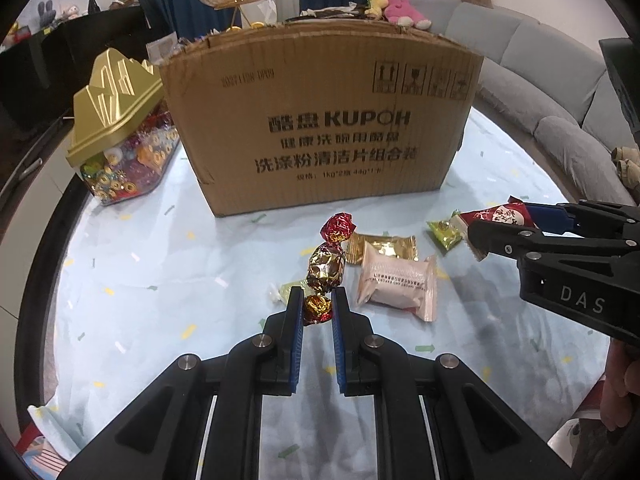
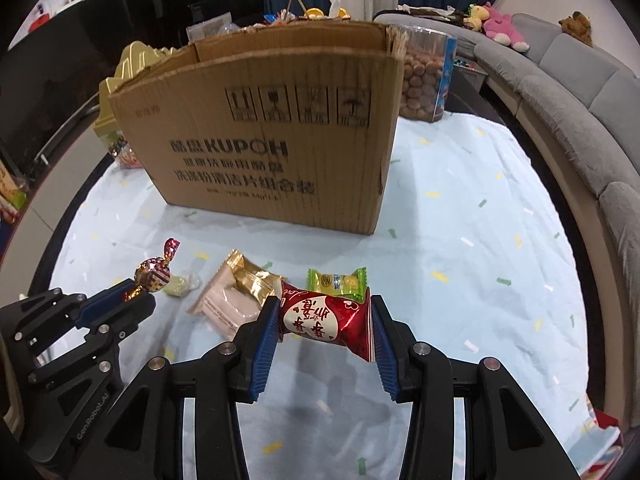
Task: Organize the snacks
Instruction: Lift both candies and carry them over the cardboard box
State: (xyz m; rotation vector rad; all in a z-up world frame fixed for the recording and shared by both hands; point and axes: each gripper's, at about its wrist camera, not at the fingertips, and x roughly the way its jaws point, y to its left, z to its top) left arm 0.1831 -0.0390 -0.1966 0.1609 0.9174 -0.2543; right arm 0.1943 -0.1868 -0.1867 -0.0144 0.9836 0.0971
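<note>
The left claw (image 1: 317, 309) is clamping the lower twist of a gold foil-wrapped candy (image 1: 325, 266), hiding that end. The right claw (image 2: 325, 322) is gripping a red snack packet (image 2: 326, 316) above the surface (image 2: 460, 208); the cardboard box (image 2: 272, 148) is hiding its contents.

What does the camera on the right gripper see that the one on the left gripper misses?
Only the right wrist view shows the clear tub of round brown snacks behind the cardboard box. Only the left wrist view shows the whole gold-lidded candy jar. Both show the left gripper pinching a foil-wrapped candy and the right gripper clamping a red snack packet.
</note>
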